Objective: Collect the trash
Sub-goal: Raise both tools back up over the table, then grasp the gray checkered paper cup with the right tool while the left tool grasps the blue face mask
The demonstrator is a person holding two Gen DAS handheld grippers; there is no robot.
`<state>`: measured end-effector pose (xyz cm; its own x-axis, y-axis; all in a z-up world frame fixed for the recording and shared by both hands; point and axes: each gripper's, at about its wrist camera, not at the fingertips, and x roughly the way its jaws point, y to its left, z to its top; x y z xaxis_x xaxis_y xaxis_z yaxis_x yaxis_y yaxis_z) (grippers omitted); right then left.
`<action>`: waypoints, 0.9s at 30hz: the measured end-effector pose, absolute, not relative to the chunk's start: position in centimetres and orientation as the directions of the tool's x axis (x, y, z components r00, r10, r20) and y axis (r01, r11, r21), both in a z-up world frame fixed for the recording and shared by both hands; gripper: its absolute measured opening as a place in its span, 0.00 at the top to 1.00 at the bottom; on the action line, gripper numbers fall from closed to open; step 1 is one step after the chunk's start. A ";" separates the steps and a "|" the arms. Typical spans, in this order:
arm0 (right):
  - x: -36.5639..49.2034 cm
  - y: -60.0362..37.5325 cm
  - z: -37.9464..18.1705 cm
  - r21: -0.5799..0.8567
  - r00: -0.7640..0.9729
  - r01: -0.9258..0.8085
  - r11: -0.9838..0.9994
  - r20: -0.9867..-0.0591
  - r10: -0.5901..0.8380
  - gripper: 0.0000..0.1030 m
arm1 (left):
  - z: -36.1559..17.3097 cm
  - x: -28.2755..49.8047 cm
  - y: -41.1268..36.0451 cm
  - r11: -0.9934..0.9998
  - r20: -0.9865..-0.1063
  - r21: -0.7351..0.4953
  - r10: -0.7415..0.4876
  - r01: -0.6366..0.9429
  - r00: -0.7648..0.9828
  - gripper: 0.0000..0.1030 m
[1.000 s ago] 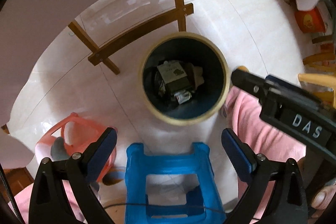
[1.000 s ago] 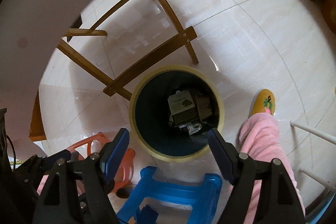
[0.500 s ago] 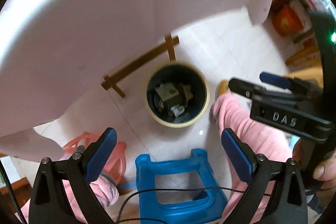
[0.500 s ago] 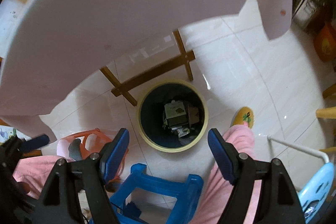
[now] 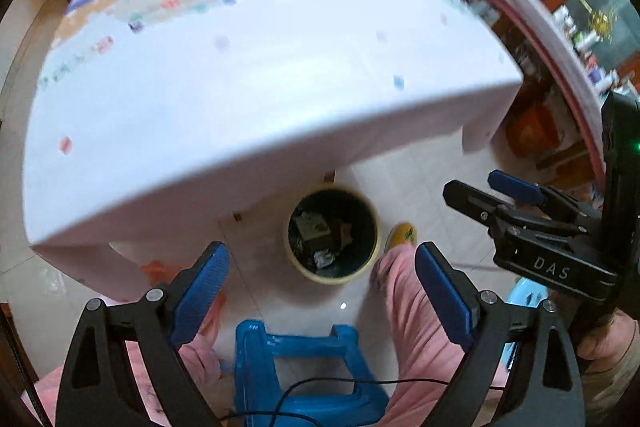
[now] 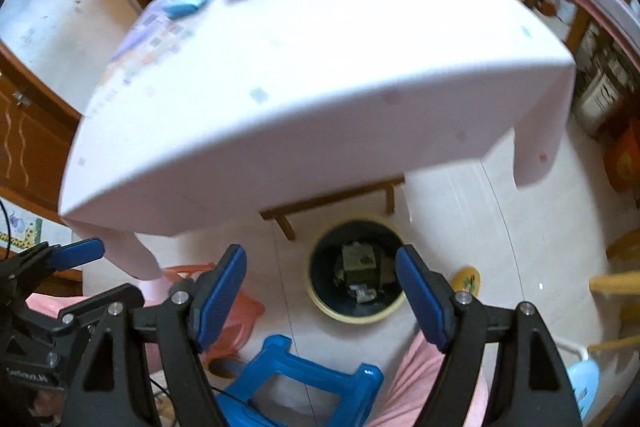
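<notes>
With both the left claw [image 5: 322, 291] and right claw [image 6: 320, 293] released and empty above the bin [image 6: 357, 269], you are between pickups, so reach toward 12 o'clock for litter on the tabletop [image 6: 320, 75].

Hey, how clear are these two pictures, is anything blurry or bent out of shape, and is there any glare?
Left wrist view: the items at the far end of the table are smeared by motion blur, while the left gripper is sharp. Right wrist view: the same smear on the table top; the trash bin reads fairly clear. Both: fisheye bends the table edge into an arc, and small glints show on the floor tiles.
</notes>
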<state>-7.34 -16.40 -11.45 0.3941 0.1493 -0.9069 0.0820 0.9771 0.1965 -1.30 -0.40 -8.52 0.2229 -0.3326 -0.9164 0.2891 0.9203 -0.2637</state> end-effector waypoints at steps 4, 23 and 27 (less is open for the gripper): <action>-4.8 -15.1 -7.9 0.209 0.430 0.031 0.977 -0.886 0.176 0.25 | -5.7 1.4 1.1 0.921 -0.896 -0.273 -0.348 0.277 0.275 0.10; 16.6 -14.9 -5.8 0.492 0.525 0.196 0.848 -0.783 0.333 0.25 | -5.0 20.7 5.5 0.957 -0.859 -0.279 -0.286 0.079 0.425 0.10; 19.4 -15.5 -7.9 0.562 0.536 0.272 0.781 -0.763 0.363 0.25 | -6.7 23.8 6.4 0.944 -0.855 -0.330 -0.304 0.012 0.421 0.14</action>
<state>19.43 -15.46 -7.95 0.5357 0.3626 -0.7626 0.2717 0.7811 0.5622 23.81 6.38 -6.68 0.4206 -0.3038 -0.8549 0.0116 0.9440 -0.3297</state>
